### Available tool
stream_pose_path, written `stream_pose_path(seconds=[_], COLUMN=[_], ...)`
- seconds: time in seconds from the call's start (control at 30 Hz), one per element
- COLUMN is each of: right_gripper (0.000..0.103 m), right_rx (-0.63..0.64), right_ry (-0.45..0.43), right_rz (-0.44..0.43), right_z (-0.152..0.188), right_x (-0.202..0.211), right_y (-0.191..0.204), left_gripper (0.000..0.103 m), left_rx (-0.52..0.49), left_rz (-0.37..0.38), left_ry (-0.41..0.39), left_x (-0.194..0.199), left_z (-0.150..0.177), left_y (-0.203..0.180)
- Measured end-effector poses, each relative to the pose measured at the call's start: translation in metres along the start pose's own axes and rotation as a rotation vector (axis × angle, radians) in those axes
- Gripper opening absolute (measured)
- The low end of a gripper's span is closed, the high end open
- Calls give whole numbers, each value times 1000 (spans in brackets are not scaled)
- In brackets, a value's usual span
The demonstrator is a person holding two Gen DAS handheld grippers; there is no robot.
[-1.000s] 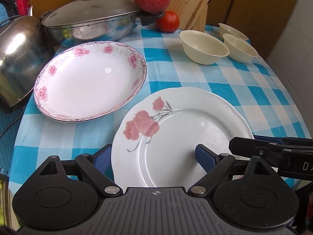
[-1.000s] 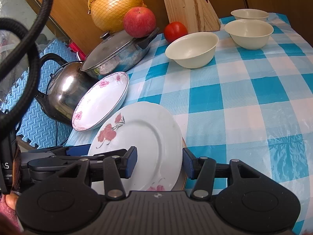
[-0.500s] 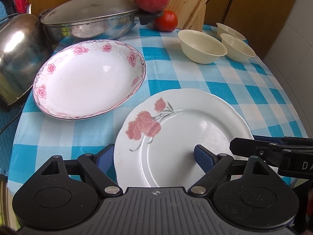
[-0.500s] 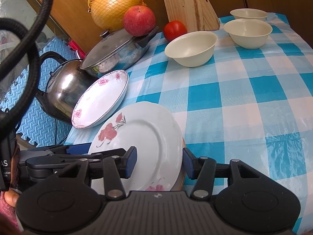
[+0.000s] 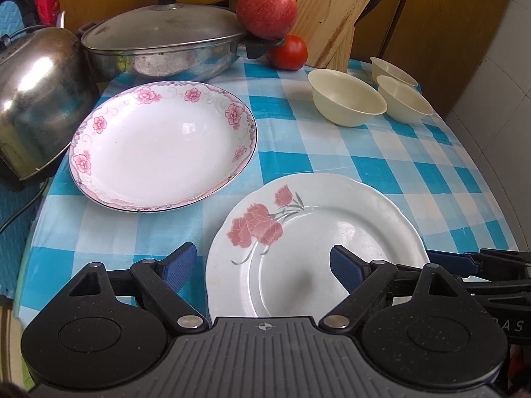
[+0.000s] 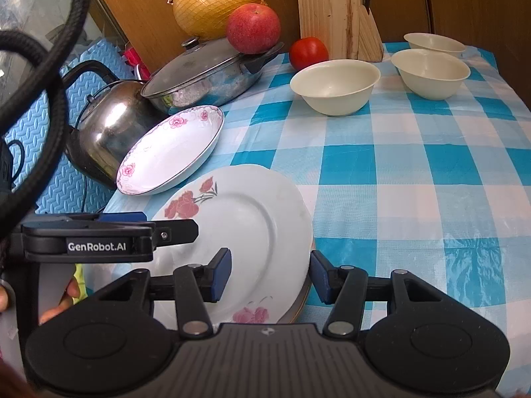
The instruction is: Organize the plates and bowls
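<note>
A white plate with red roses (image 5: 332,232) lies at the near edge of the checked table, on top of a gold-rimmed plate (image 6: 303,298). My left gripper (image 5: 262,267) is open wide across its left rim, one finger off the plate and one above it. My right gripper (image 6: 270,275) is open around the right rim and neither pad presses on it. A deep plate with a pink flower border (image 5: 159,152) sits to the left, further back. Three cream bowls (image 6: 335,86) (image 6: 431,73) (image 6: 434,41) stand apart at the back right.
A lidded steel pot (image 5: 159,43) carrying an apple (image 5: 265,10) and a steel kettle (image 5: 36,99) crowd the back left. A tomato (image 5: 288,51) and a wooden knife block (image 5: 332,16) stand behind the bowls. The table edge runs along the left.
The right wrist has rolled a little, so the left gripper sits higher in its view. Plates, bowls and both jaws are as before.
</note>
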State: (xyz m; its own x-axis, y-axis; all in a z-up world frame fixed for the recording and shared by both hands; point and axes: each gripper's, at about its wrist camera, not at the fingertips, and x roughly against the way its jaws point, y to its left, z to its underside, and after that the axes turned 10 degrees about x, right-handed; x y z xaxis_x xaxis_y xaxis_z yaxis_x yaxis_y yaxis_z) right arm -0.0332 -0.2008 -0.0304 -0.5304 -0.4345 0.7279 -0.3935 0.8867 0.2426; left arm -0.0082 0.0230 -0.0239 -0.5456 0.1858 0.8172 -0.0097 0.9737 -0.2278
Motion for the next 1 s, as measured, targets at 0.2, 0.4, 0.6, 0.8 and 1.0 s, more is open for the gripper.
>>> stream_pose_path(seconds=[0.2,0.4,0.6,0.8,1.0], right_gripper=[50,51,55,57,57], right_rx=[16,30,-62,-164,-188], right_ry=[9,-20,-64,-86,-97], right_rz=[-6,17,28,-20,-60], right_z=[4,3,-2,-12,-33], right_x=[3,12,17,17,8], right_y=[0,-4,-22,-37,-32], left_gripper=[92,92,93,94,95], left_rx=[4,31,66,113,204], left_rz=[1,3,-1,-21,-68], left_ry=[4,-2,-30,-67,-108], left_x=[-1,-1,4,9,14], left_z=[-1,-6,-15,-24,-41], left_y=[0,6,12,24,48])
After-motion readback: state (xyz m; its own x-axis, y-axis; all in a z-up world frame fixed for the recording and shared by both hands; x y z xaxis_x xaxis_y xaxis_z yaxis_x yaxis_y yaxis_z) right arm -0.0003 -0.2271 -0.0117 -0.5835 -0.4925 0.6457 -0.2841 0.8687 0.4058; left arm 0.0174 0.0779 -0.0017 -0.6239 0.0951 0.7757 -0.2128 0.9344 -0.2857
